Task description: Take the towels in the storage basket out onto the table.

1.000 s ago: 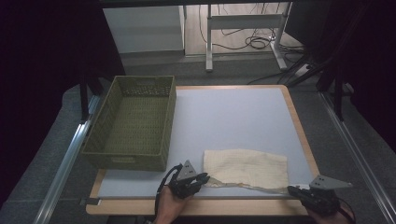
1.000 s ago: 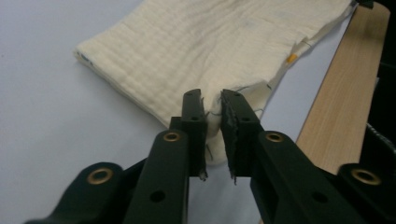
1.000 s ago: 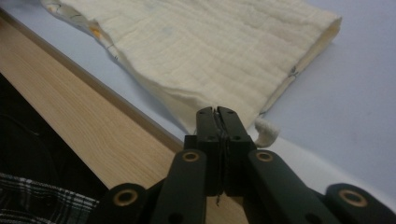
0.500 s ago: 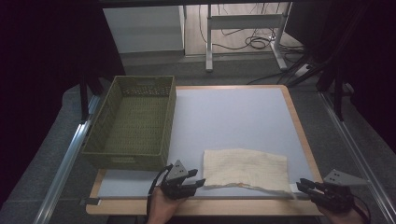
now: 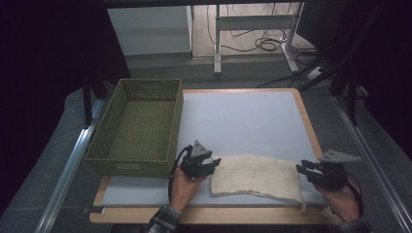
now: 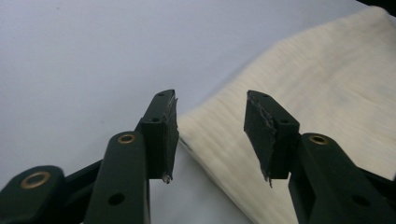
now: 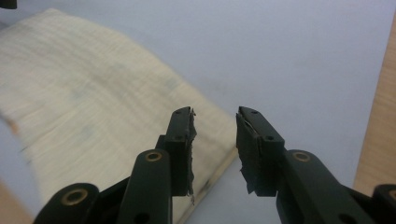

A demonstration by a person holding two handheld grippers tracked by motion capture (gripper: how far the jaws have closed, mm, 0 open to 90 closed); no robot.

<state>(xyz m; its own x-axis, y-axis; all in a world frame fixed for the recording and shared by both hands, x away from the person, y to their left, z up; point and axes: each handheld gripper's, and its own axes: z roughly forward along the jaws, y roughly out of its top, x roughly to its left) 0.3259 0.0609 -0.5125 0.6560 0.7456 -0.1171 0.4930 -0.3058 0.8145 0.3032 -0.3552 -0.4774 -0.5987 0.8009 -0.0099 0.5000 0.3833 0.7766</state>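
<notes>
Now both grippers have backed off the cream cloth; left gripper and right gripper jaws open, holding nothing.

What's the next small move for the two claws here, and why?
Probably ease both claws in and close on the cloth: the left claw and right claw are open, each aimed at a cloth edge, neither gripping; the basket sits beside it.
</notes>
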